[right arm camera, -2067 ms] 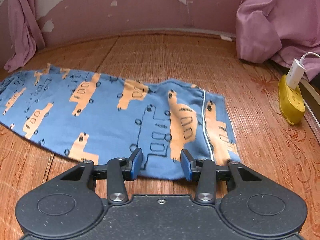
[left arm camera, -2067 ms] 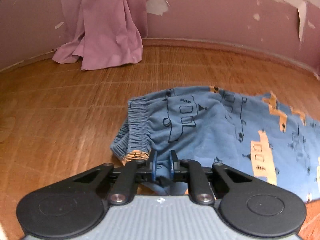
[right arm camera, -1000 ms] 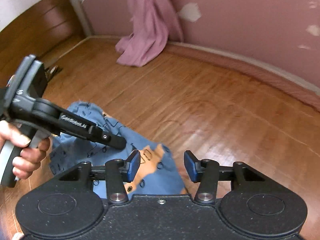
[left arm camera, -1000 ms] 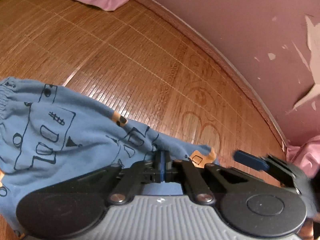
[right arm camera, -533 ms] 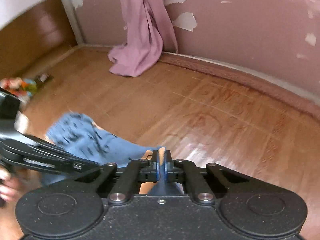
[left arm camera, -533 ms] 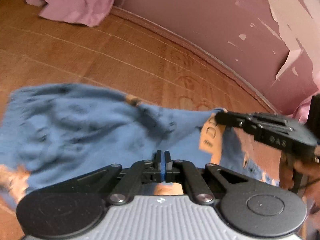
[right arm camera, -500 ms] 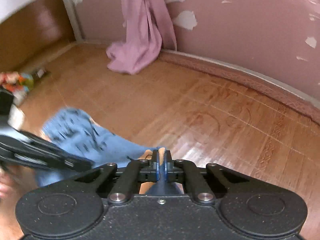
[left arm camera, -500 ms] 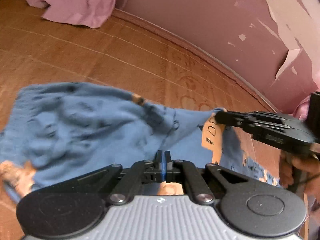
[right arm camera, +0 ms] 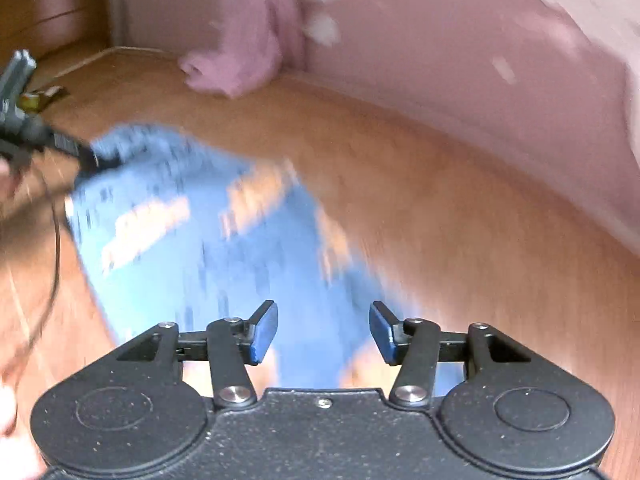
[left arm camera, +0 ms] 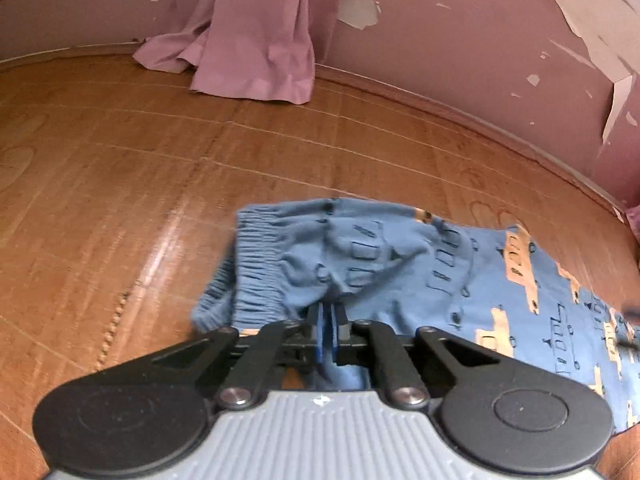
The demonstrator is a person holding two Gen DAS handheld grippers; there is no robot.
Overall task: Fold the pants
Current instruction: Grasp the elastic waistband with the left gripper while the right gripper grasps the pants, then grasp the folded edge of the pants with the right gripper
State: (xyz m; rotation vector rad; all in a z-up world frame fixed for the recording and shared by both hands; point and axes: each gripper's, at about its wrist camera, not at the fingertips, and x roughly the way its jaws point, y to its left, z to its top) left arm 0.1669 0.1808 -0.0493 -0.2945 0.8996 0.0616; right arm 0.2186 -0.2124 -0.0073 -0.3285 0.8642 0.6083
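Blue cotton pants [left arm camera: 420, 276] printed with orange trucks and dark outline drawings lie on the glossy brown wooden floor [left arm camera: 120, 168], and we hold one corner of them. We can read no brand name, label or other writing anywhere; a light mark on the other tool in the right wrist view is too blurred to make out.

From the left wrist view, our left gripper [left arm camera: 328, 332] has its two blue-padded fingers pressed together on a bunched fold of the pants, just behind the ribbed elastic waistband [left arm camera: 256, 272]. The waistband sits immediately ahead and to the left of the fingertips, and the rest of the fabric spreads away to the right across the floor. Beyond it, a mauve curtain [left arm camera: 256, 40] hangs down and pools on the floor against a pink wall with peeling paint [left arm camera: 480, 60].

The right wrist view is heavily smeared by motion. Our right gripper [right arm camera: 324, 332] has its blue pads spread wide apart with nothing between them. The pants lie on the floor ahead of and beneath the gap, reaching away to the upper left, where the black tip of the left gripper meets their far end. At the far left edge we see a blurred hand [right arm camera: 10, 184] on that tool, and the same curtain and wall stand behind.
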